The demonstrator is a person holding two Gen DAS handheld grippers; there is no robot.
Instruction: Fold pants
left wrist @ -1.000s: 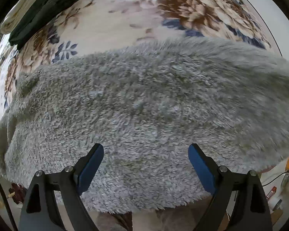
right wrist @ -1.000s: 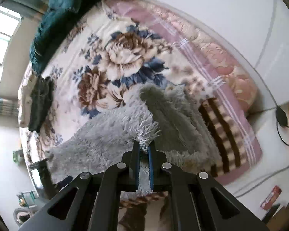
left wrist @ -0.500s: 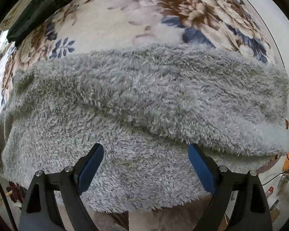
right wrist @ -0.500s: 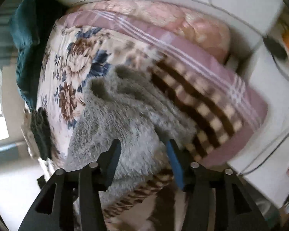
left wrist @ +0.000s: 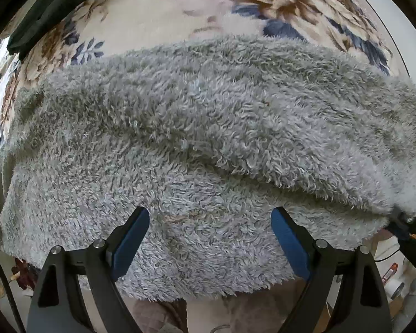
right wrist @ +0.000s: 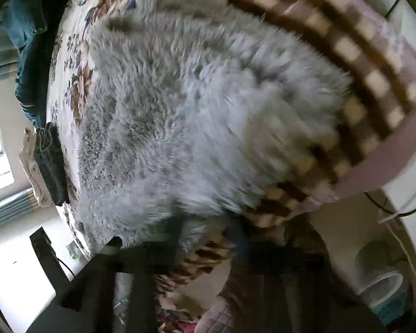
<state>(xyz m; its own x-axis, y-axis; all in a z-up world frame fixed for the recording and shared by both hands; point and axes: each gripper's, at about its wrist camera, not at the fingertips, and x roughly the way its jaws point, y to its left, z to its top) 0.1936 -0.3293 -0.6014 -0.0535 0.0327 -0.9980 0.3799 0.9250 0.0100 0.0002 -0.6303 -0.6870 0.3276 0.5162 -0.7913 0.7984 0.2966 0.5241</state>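
Both grippers are over the fluffy gray pants (left wrist: 208, 144), which lie on a bed with a flowered blanket (left wrist: 180, 8).

Left gripper (left wrist: 210, 231) is wide open. Its two blue pads (left wrist: 130, 238) stand far apart, and nothing is between them but the fuzzy cloth below. It holds nothing. From this view, the pants lie sideways across the bed. One thick layer is folded over another, and the folded edge runs like a long bump from the middle out to the right. The near edge of the pants is close to the edge of the bed.

Right gripper (right wrist: 208, 236) is very blurry in its own picture. Its two dark fingers (right wrist: 177, 230) look spread apart, with no cloth pinched between them, so it seems to be let go. The pants (right wrist: 194, 116) fill most of this view too, and they look smeared.

Beside the pants is a brown and cream checked blanket (right wrist: 355, 63) with a pink border. A dark folded cloth (right wrist: 51, 163) sits on a white one at the far side of the bed. A dark green blanket (right wrist: 25, 19) lies at the far end.
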